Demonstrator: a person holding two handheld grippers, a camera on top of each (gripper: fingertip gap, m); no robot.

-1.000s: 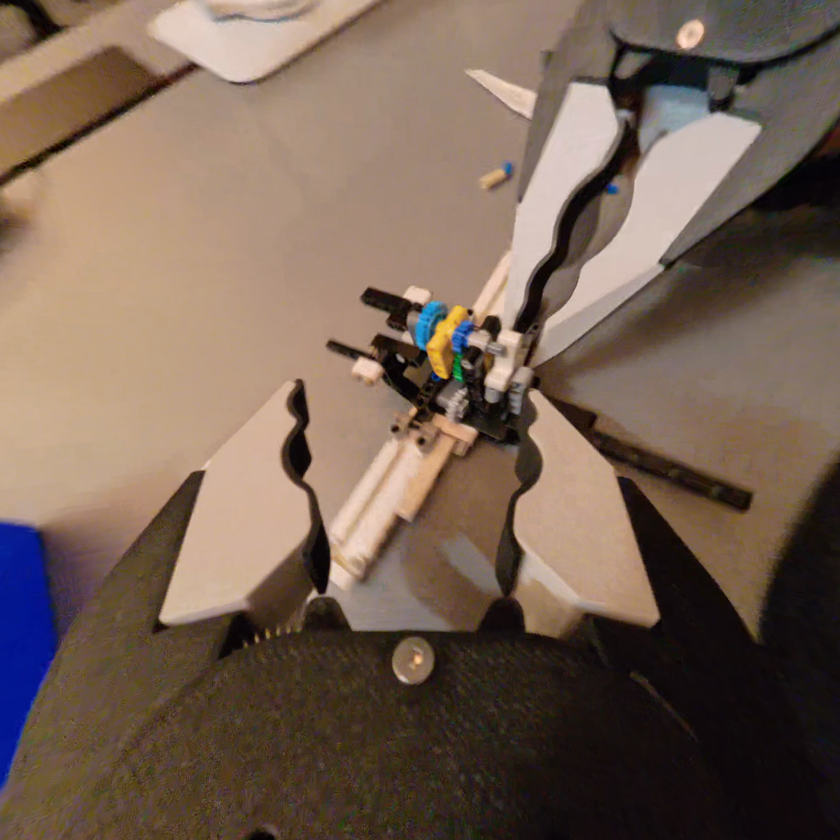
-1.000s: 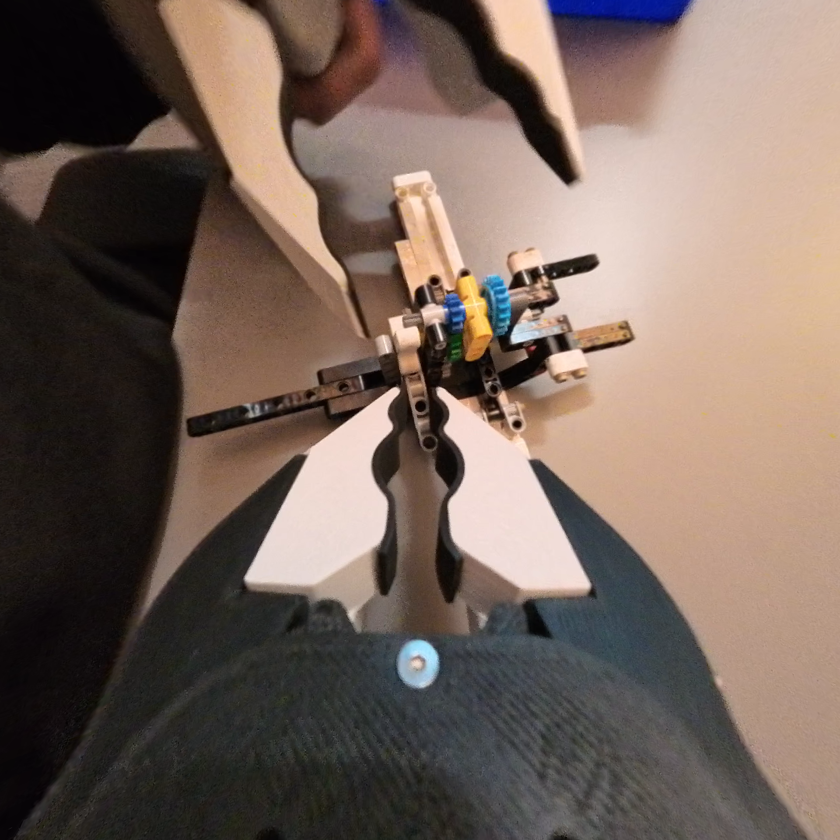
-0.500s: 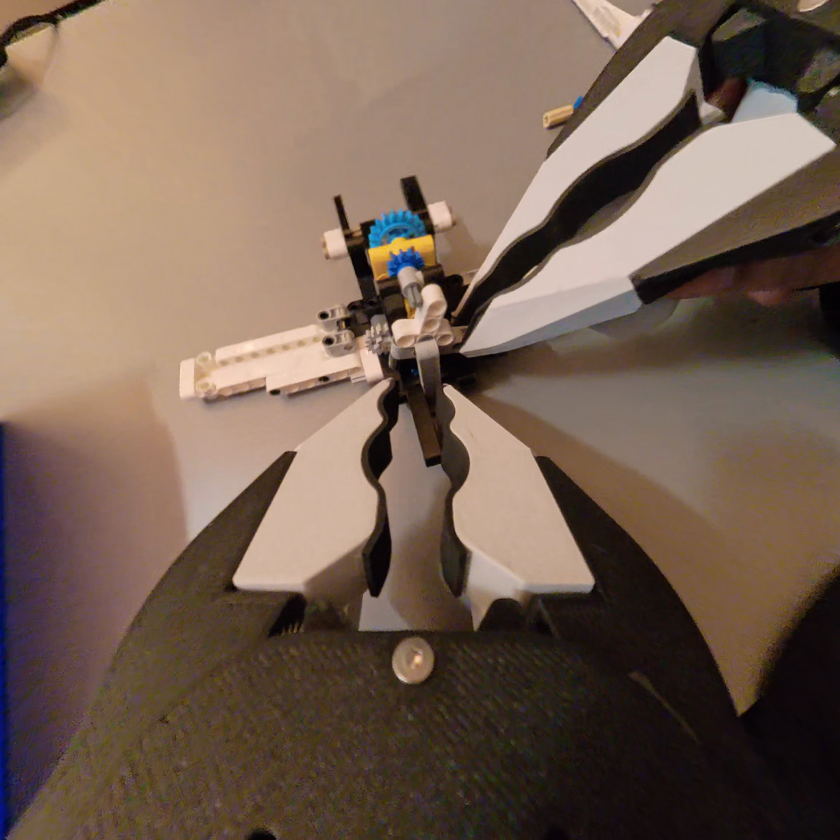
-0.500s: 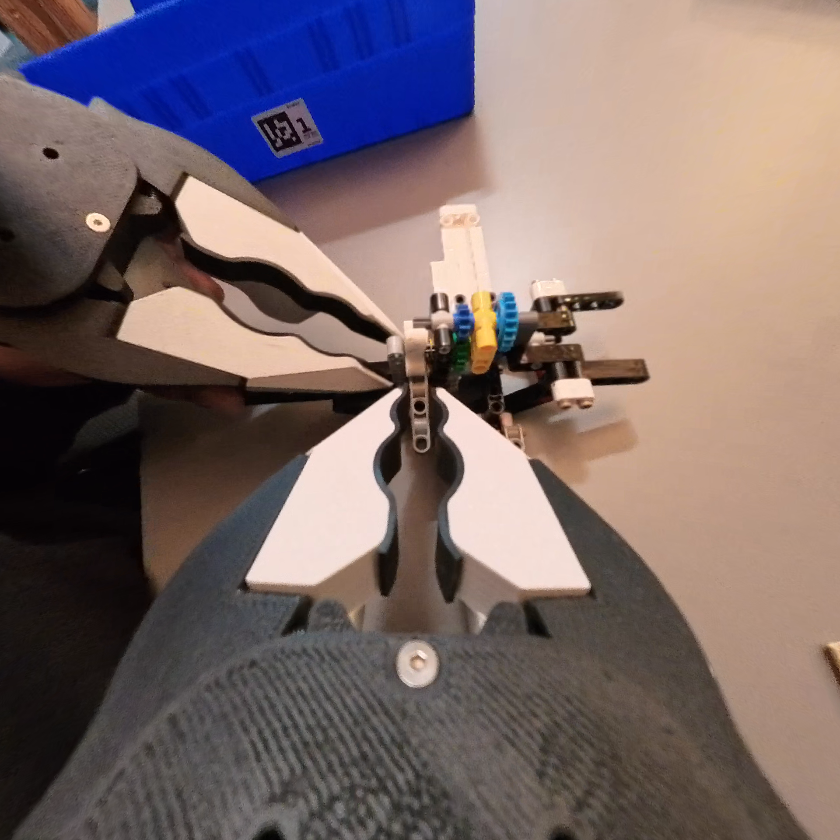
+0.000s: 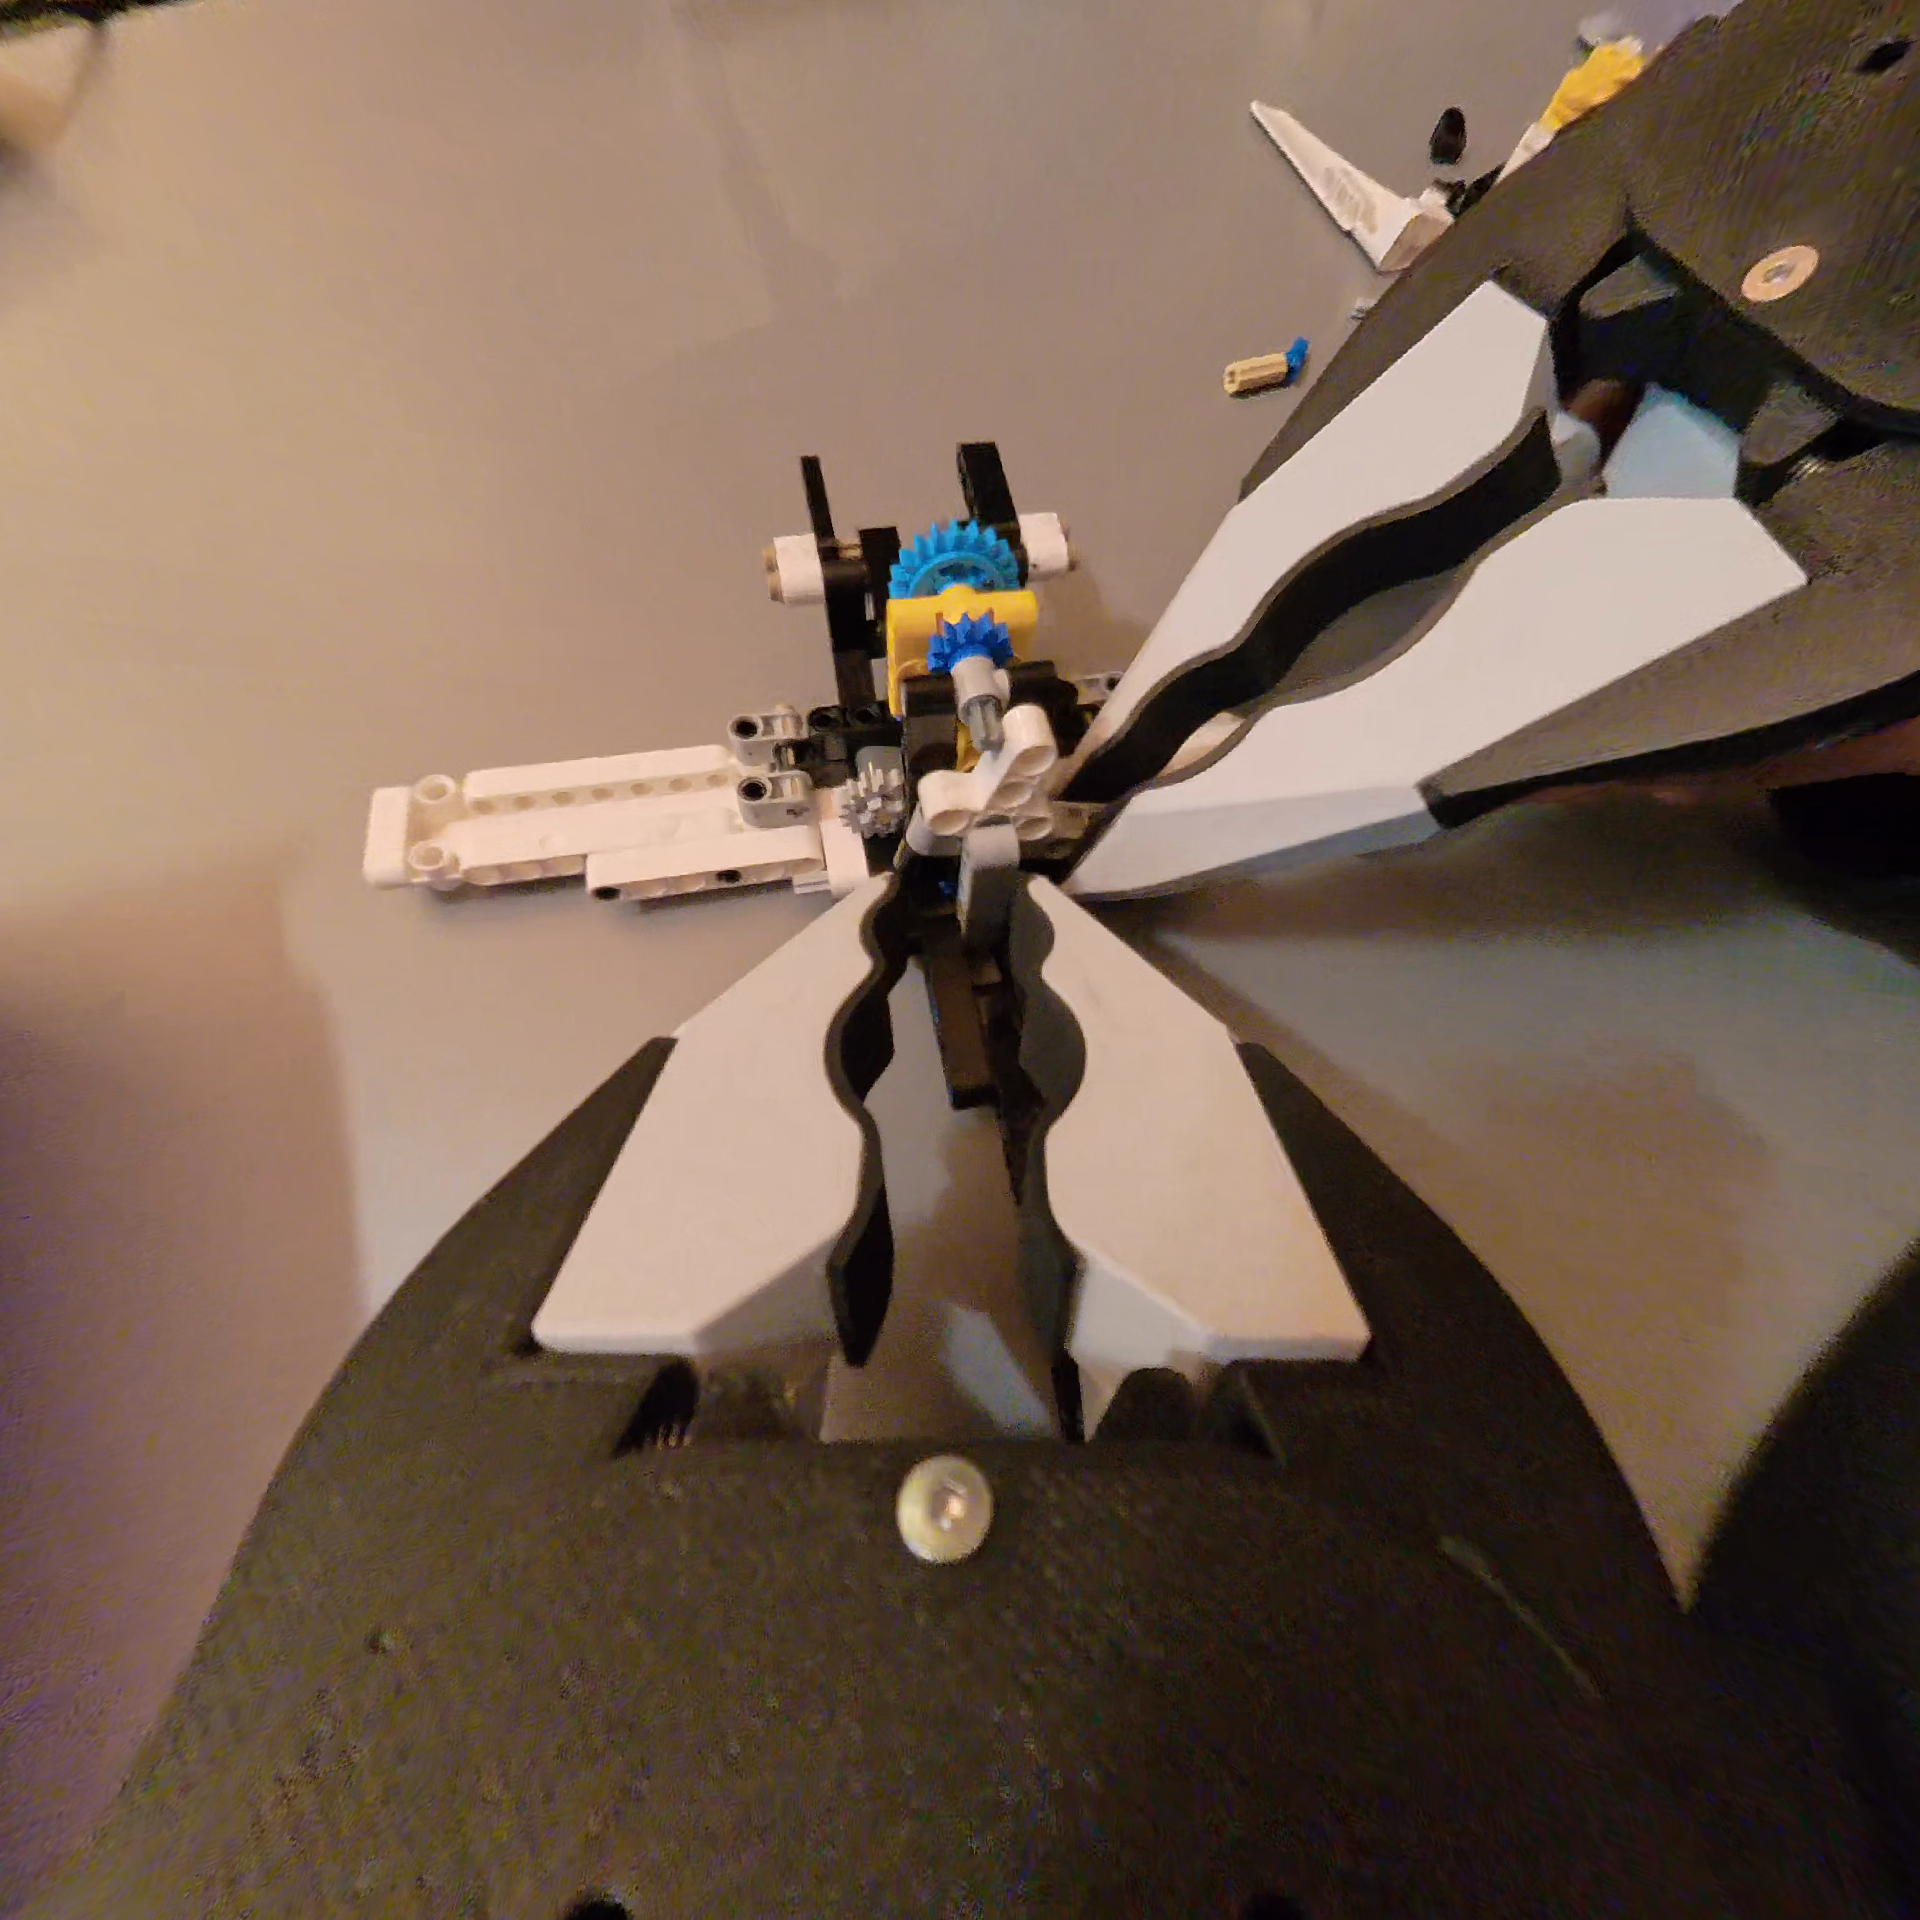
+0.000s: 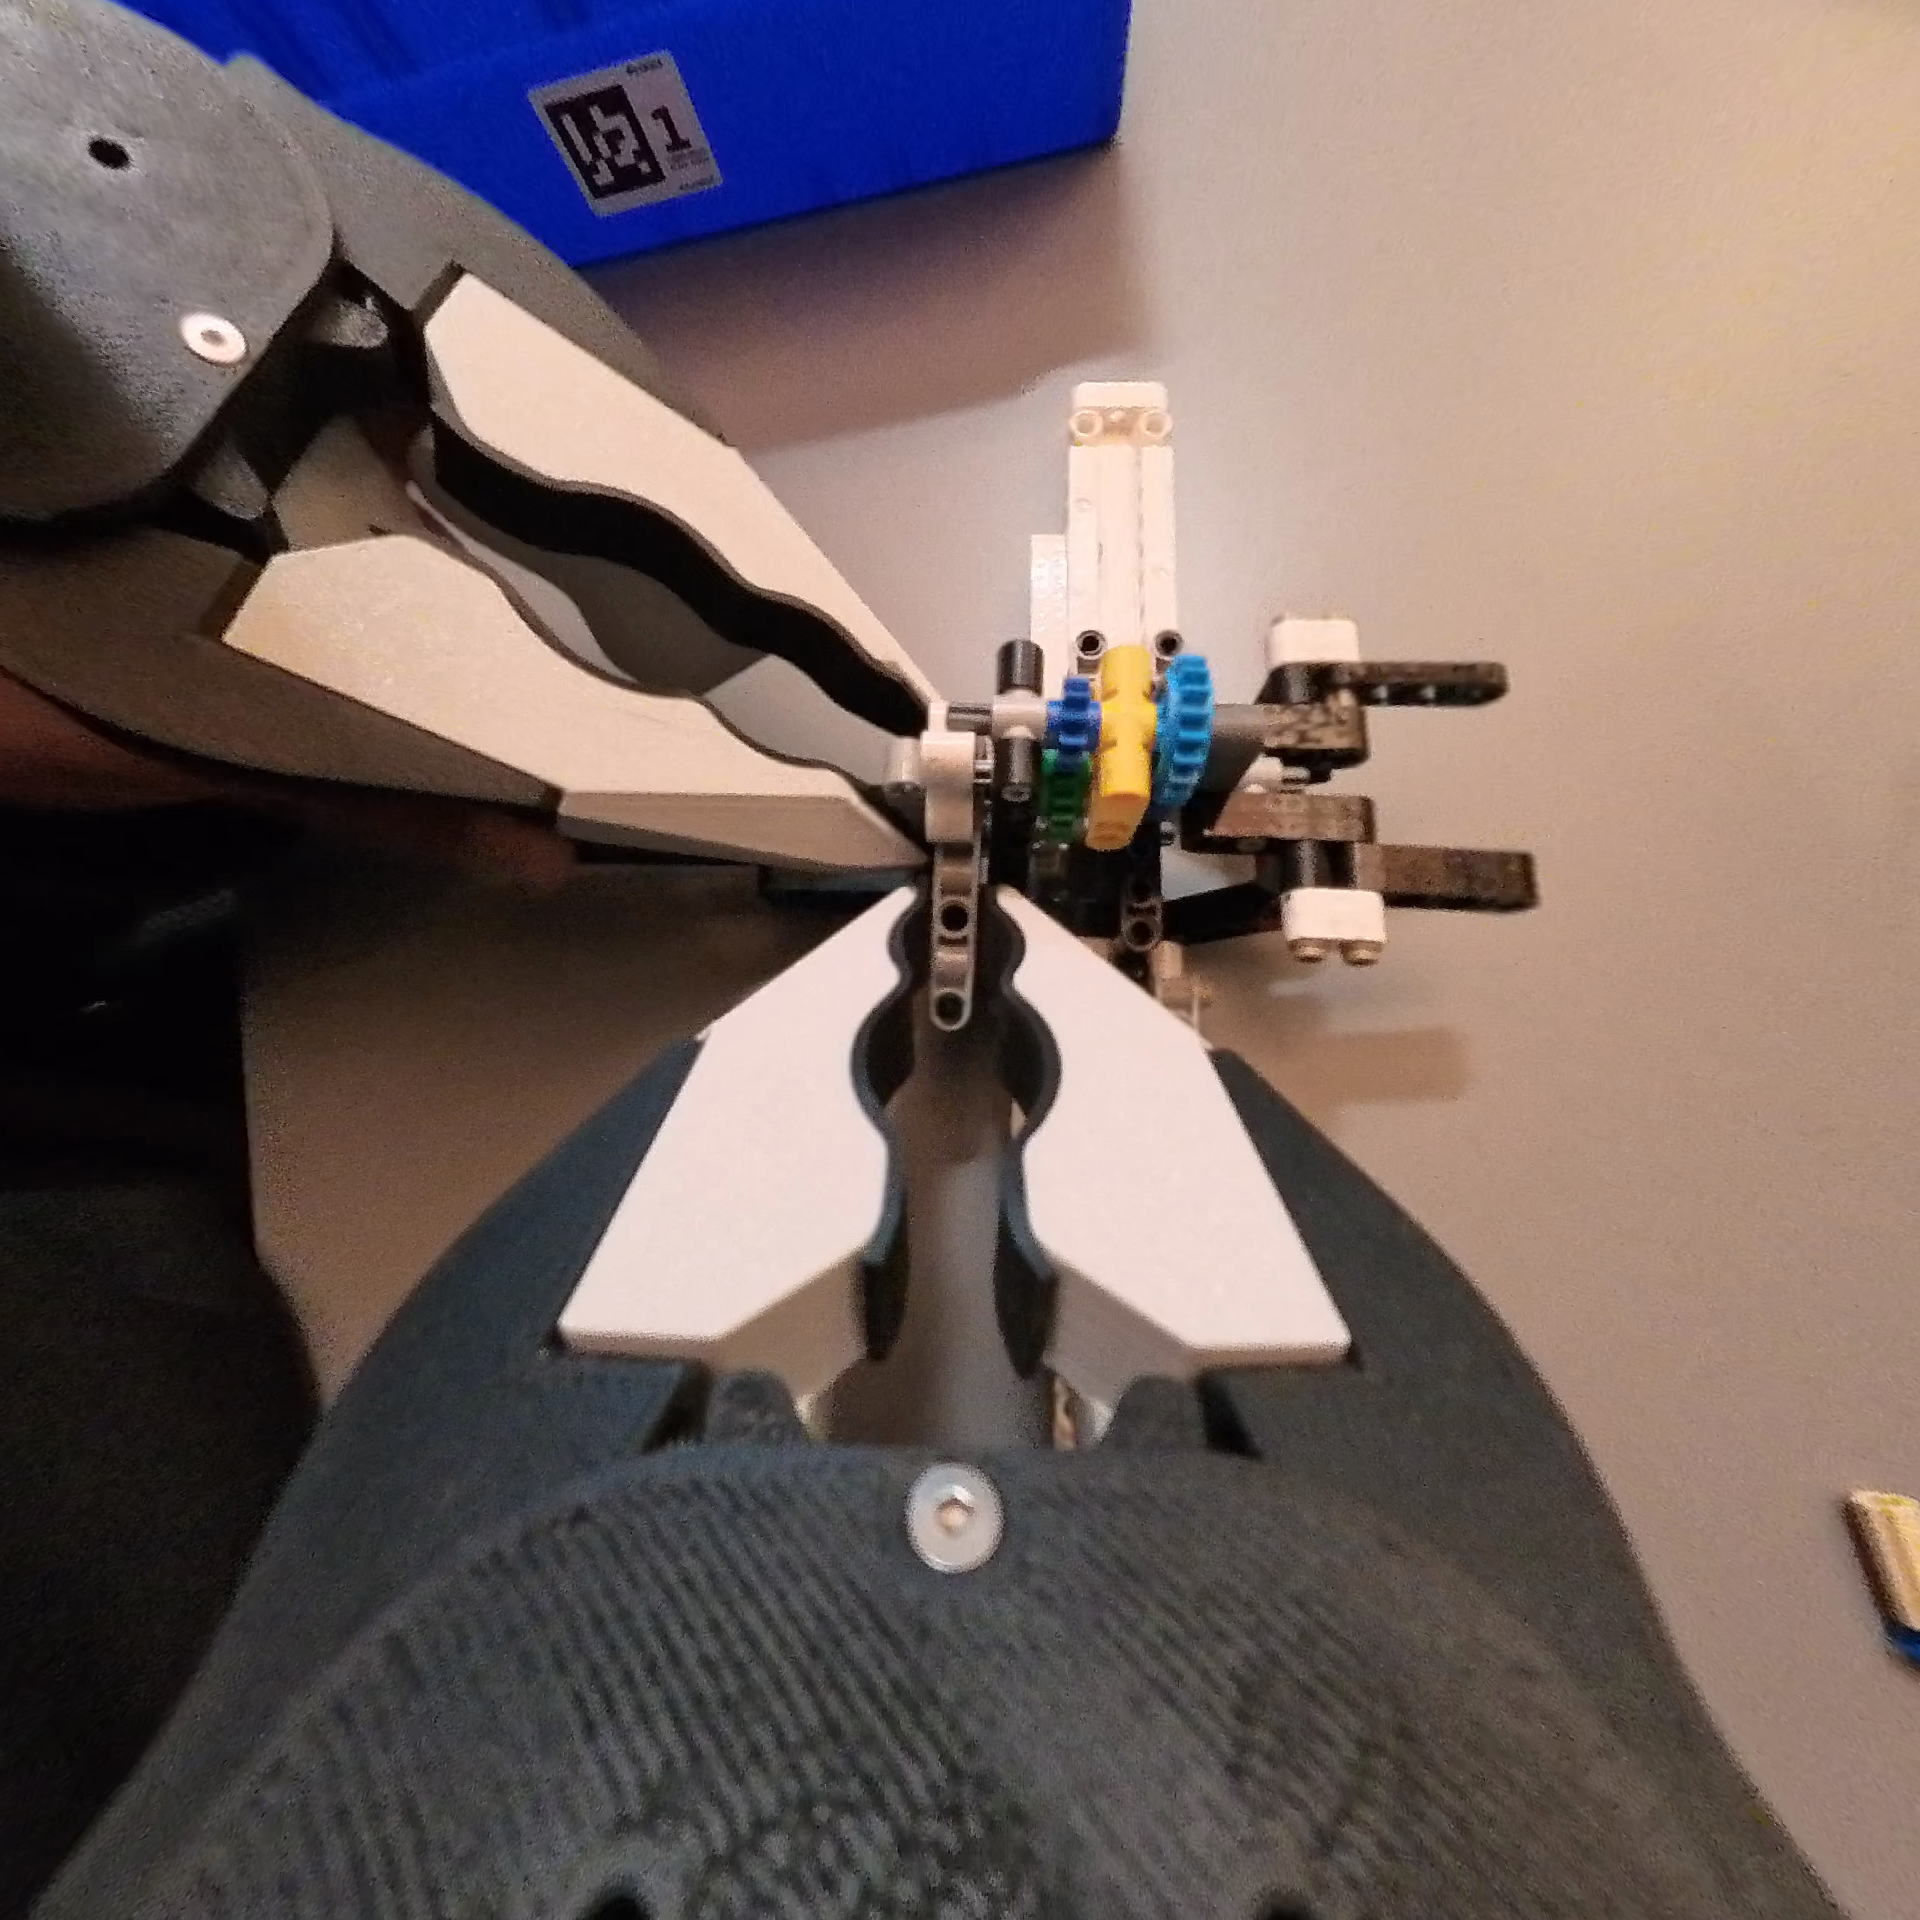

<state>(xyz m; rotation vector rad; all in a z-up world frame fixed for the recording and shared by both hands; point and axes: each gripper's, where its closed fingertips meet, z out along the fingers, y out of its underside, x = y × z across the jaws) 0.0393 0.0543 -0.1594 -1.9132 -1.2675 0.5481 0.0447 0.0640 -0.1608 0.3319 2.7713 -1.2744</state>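
Left hand-held gripper (image 5: 961,894) clamps brick model's (image 5: 935,717) black beam (image 5: 961,1029); right hand-held gripper (image 6: 956,914) clamps grey beam (image 6: 951,956).

One label only: white sticker (image 6: 624,133) w/ a black square code marker and small print, stuck on the side of the blue bin (image 6: 852,94), top of the right wrist view. Its wording isn't given here. White pointed sheet (image 5: 1340,187) at the top of the left wrist view carries faint grey marks, too blurred to read. Nothing readable on the brick model (image 6: 1122,748), on either gripper, or on the table (image 5: 520,364).
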